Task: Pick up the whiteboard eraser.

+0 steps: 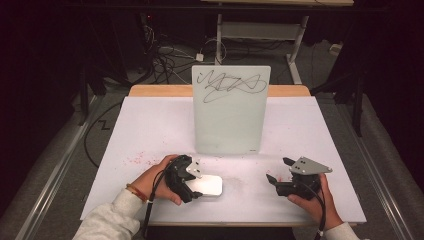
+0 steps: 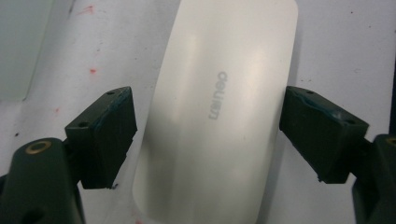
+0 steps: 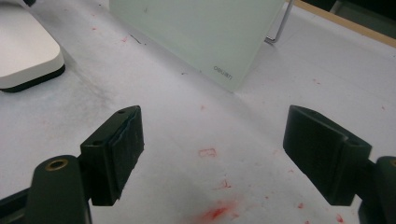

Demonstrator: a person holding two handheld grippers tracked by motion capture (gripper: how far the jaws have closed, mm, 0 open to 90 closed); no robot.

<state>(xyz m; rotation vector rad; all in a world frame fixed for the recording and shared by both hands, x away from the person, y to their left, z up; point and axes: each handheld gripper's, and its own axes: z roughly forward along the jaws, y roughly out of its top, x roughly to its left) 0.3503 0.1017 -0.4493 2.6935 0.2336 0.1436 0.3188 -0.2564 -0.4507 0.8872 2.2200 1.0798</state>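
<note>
The left gripper (image 2: 208,135) spreads matte black jaws astride a smooth, rounded white plastic eraser (image 2: 219,107); the right gripper (image 3: 212,156) gapes over the red-speckled white tabletop (image 3: 187,121).

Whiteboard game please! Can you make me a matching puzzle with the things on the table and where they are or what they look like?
Things:
1. whiteboard
2. white eraser
3. left gripper
4. right gripper

Descriptions:
A. jaws open around the eraser
B. standing upright, black scribbles on top
C. jaws open over bare table with red specks
D. lying flat in front of the board

Pairs: 1-B, 2-D, 3-A, 4-C
</note>
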